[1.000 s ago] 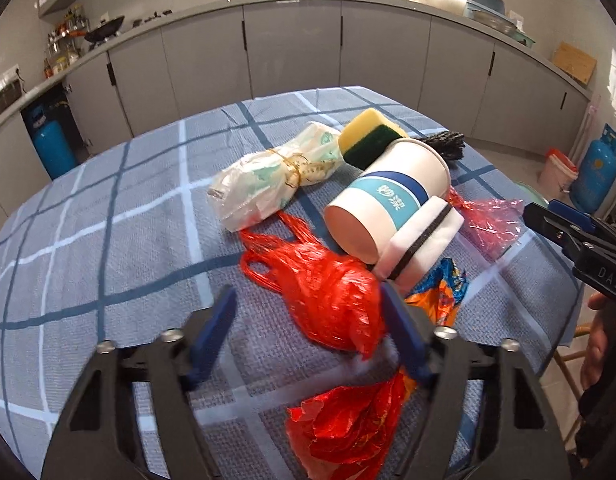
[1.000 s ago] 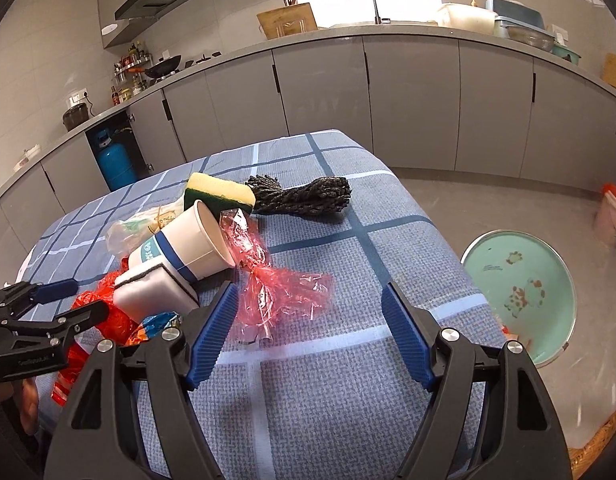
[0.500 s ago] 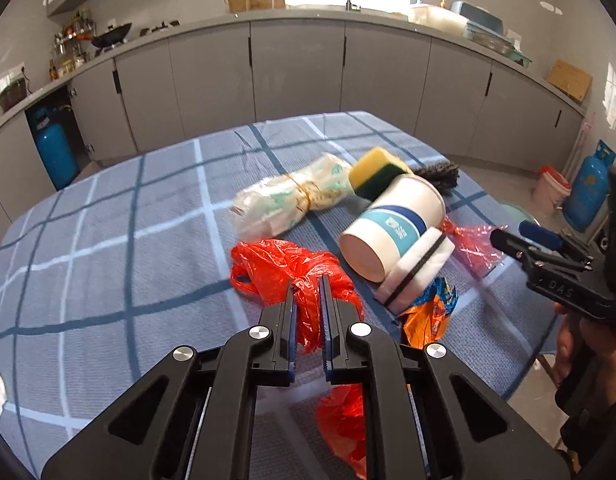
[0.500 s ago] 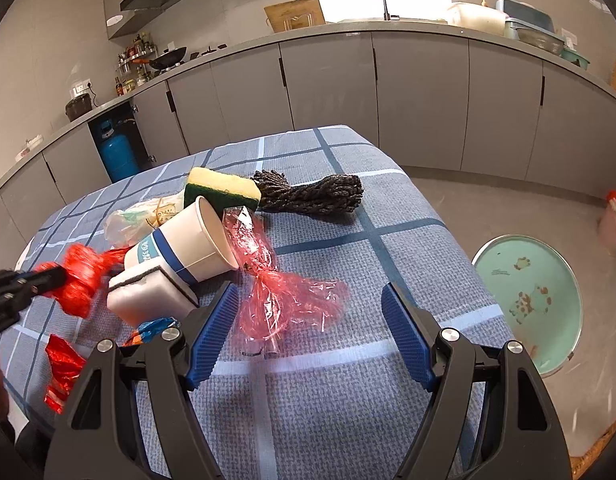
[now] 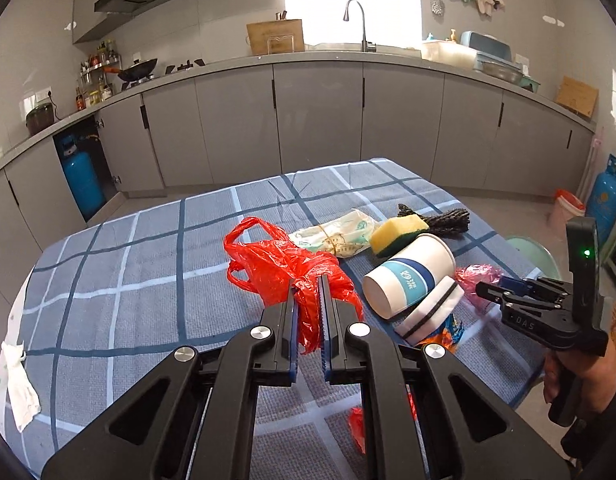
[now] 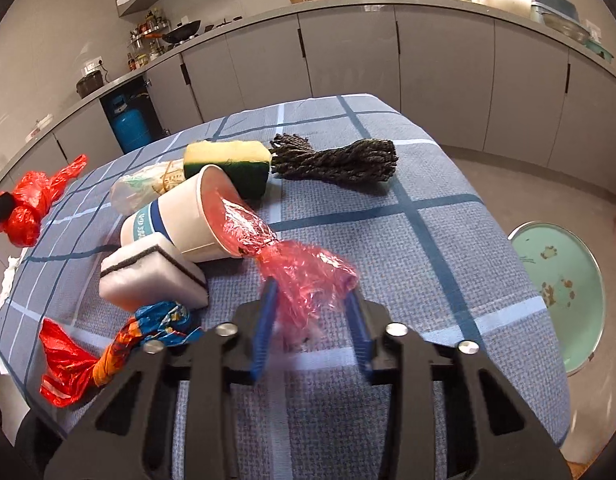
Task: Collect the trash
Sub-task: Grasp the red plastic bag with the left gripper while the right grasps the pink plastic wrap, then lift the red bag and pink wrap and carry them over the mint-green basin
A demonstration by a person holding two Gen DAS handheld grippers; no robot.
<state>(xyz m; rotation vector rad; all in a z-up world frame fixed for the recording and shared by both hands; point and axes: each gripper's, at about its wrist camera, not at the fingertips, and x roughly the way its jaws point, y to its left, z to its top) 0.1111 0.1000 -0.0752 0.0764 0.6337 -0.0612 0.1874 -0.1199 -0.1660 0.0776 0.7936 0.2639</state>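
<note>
1. On the blue checked tablecloth [image 6: 447, 248] the trash sits in one cluster; from your right wrist camera it fills the frame from 9 to 12 o'clock, with a green round stool [image 6: 563, 292] on the floor at 3 o'clock
2. Your left gripper [image 5: 308, 292] has its fingers pressed together on the red plastic bag [image 5: 276, 264], which hangs bunched from the tips, apparently clear of the cloth, at 11 o'clock from them; that pick looks done
3. The paper cup [image 6: 180, 216] lies on its side with the white sponge [image 6: 148, 276] touching it at 7 o'clock and the yellow-green sponge [image 6: 228, 160] touching it at 12 o'clock; the dark rope bundle [image 6: 339, 160] lies just beyond, at 1 o'clock
4. Your right gripper [image 6: 311, 304] has its fingers apart, one on each side of the pink cellophane wrapper [image 6: 304, 276], whose far end is tucked inside the cup mouth
5. The step in hand, I judge, is gripping that wrapper: close on the crumpled bulk, then draw it back toward 6 o'clock so it slides out without dragging the cup
6. A smaller red scrap and an orange-blue wrapper [image 6: 156, 320] remain at 8 o'clock for later
</note>
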